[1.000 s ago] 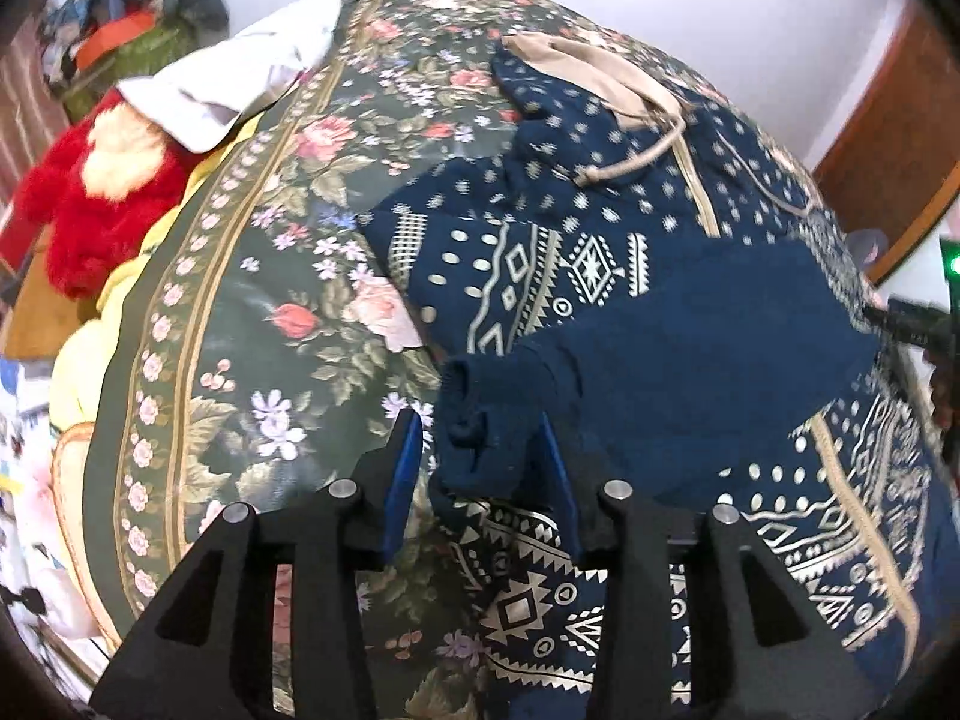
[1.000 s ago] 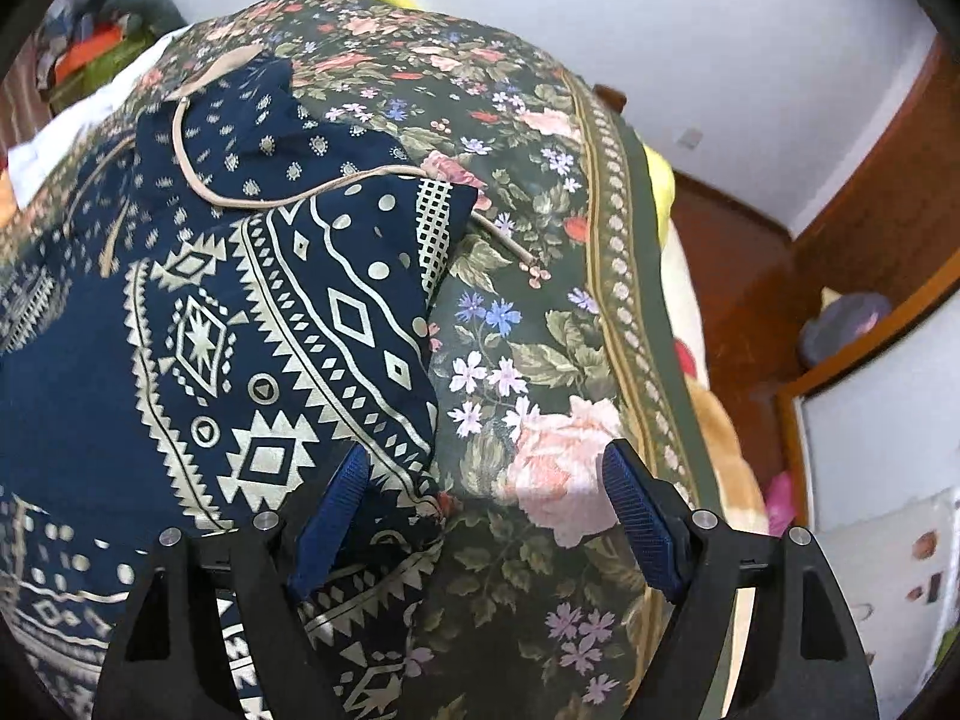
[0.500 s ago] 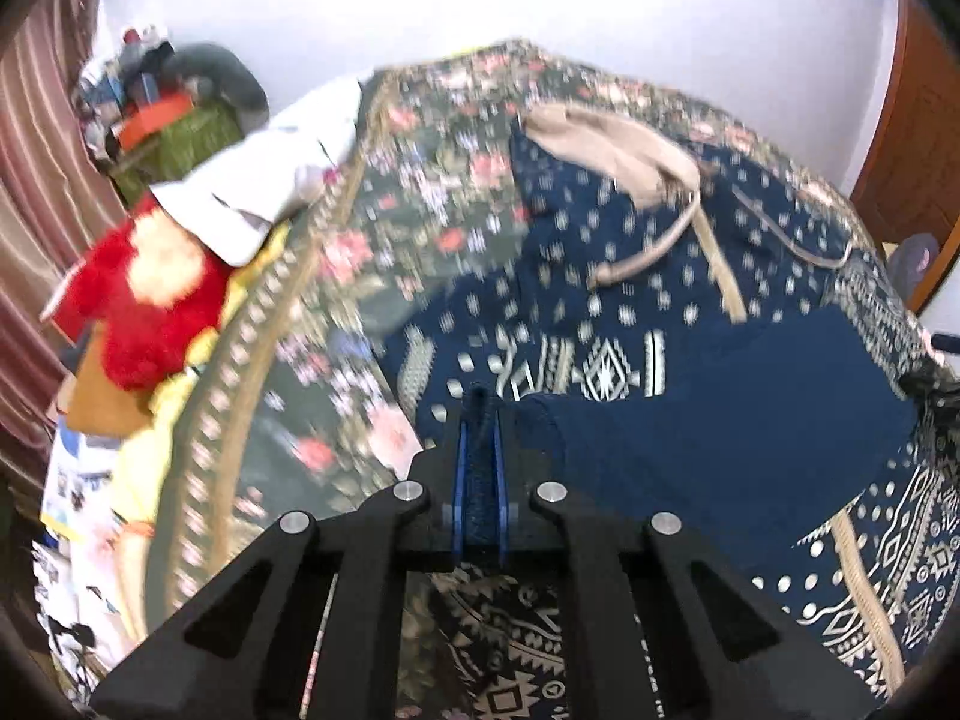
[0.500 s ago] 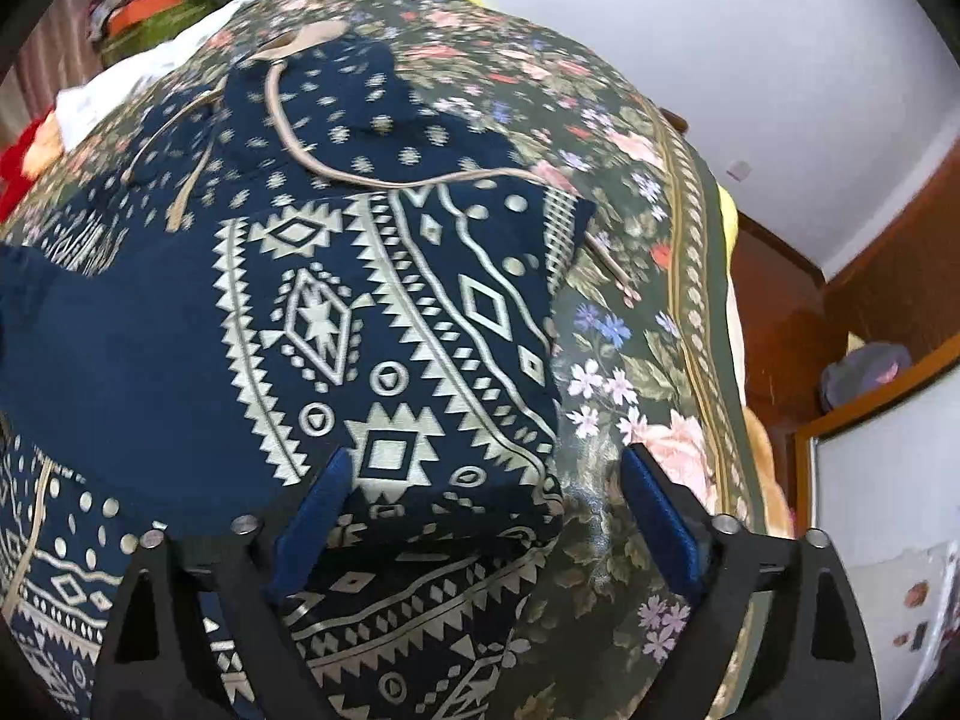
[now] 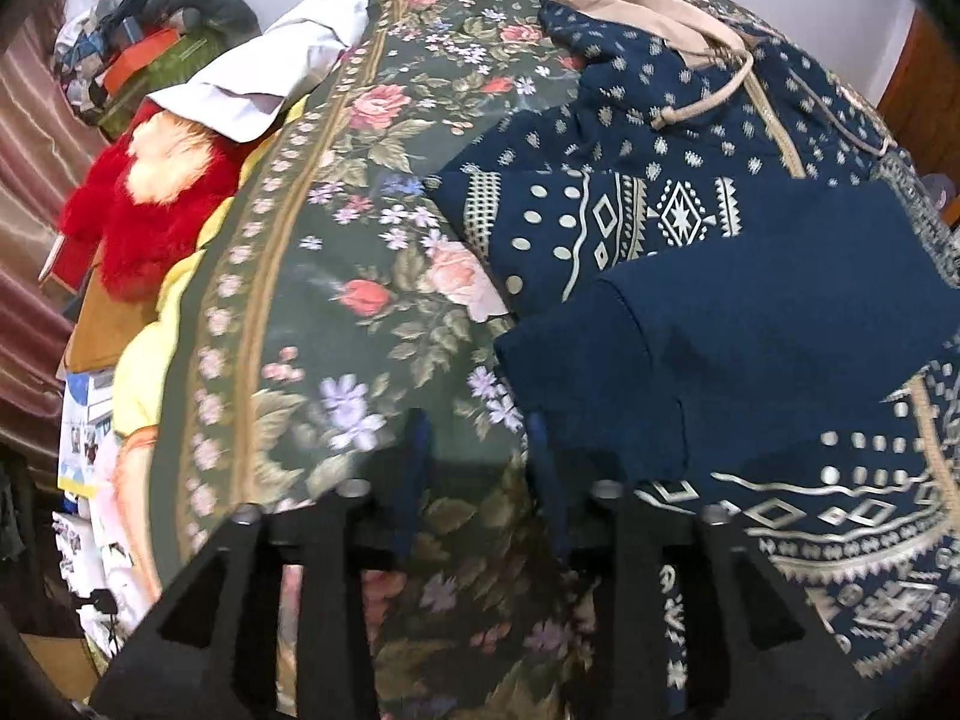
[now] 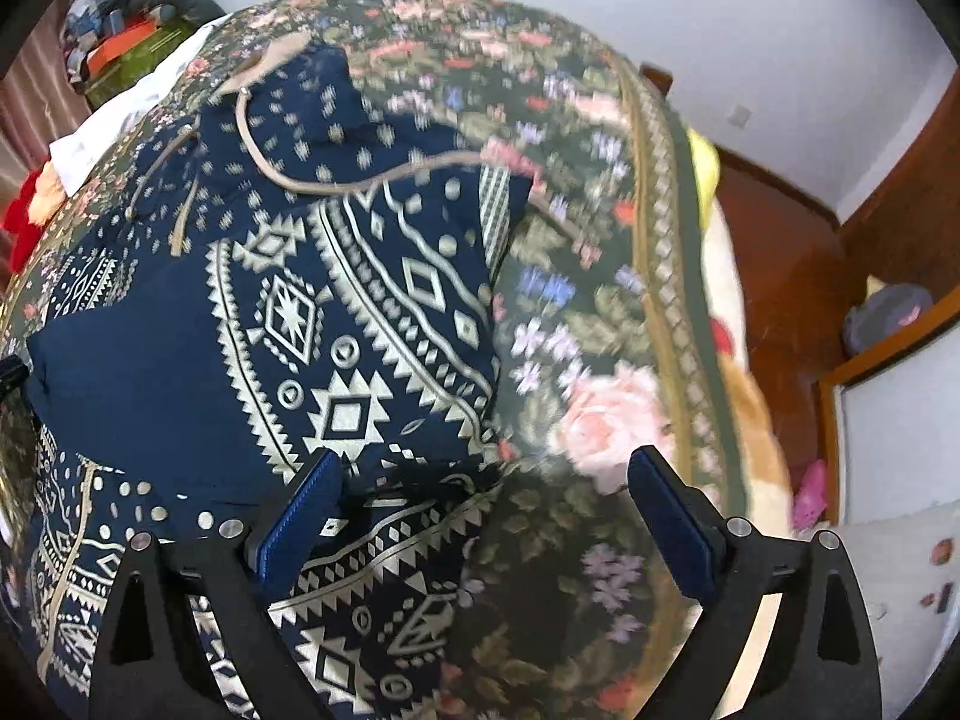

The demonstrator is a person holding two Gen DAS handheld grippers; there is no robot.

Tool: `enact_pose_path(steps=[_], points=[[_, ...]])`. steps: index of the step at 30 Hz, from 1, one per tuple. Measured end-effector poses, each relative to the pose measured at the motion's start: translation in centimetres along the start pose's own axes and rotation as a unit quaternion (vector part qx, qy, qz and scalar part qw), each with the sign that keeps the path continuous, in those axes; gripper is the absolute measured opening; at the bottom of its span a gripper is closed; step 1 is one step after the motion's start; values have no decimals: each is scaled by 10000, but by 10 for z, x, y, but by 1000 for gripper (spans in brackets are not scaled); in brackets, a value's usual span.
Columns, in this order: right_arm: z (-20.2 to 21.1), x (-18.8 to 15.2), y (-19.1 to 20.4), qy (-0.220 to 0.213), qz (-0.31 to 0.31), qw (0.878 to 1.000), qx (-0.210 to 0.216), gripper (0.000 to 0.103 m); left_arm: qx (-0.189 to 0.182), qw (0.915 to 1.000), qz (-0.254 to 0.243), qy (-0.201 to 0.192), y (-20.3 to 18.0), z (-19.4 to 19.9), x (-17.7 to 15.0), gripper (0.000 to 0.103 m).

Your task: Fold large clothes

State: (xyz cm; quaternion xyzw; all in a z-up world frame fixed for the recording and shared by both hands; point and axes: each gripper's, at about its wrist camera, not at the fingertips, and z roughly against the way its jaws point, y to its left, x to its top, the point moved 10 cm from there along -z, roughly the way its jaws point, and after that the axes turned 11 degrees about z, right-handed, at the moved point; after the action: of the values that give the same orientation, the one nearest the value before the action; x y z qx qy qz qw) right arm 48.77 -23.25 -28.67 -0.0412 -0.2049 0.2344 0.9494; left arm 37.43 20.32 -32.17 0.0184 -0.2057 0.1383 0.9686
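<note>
A navy hooded garment point(image 5: 690, 228) with cream geometric print and a tan hood lies spread on the floral bedspread point(image 5: 336, 312); it also shows in the right wrist view point(image 6: 336, 324). One sleeve point(image 5: 750, 324) is folded across the body, its plain navy cuff end near my left gripper point(image 5: 477, 450). The left gripper is open and empty, the cuff just right of its right finger. My right gripper point(image 6: 480, 498) is open wide over the garment's right edge, holding nothing.
A red plush toy point(image 5: 138, 210) and a white pillow point(image 5: 282, 78) lie at the bed's left edge, with boxes and clutter point(image 5: 132, 60) behind. A wooden floor point(image 6: 780, 252) and cabinet point(image 6: 888, 420) lie right of the bed.
My left gripper was shut on the sleeve cuff half a second ago; it has opened, let the cuff go and drawn back left. The right gripper stayed open and shifted slightly.
</note>
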Motion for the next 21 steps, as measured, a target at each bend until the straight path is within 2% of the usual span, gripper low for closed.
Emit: enact_pose_path(steps=[3, 5, 7, 11, 12, 15, 21], points=[[27, 20, 2, -321, 192, 9993, -67, 96, -196, 9997, 0, -114, -3, 21, 15, 42], [43, 39, 5, -545, 256, 9982, -19, 96, -225, 9994, -26, -274, -7, 35, 31, 46], [57, 60, 12, -771, 305, 9965, 41, 96, -229, 9985, -75, -499, -13, 49, 52, 57], [69, 106, 26, -1075, 400, 9933, 155, 96, -225, 9955, -121, -910, -26, 66, 102, 64], [70, 113, 30, -1110, 415, 9928, 177, 96, -287, 9949, -100, -962, -32, 68, 116, 68], [61, 145, 41, -1149, 445, 9921, 251, 96, -461, 9936, -45, -1031, -44, 67, 145, 75], [10, 200, 54, -953, 291, 9940, 454, 96, -621, 9941, -62, -889, -70, 24, 192, 75]])
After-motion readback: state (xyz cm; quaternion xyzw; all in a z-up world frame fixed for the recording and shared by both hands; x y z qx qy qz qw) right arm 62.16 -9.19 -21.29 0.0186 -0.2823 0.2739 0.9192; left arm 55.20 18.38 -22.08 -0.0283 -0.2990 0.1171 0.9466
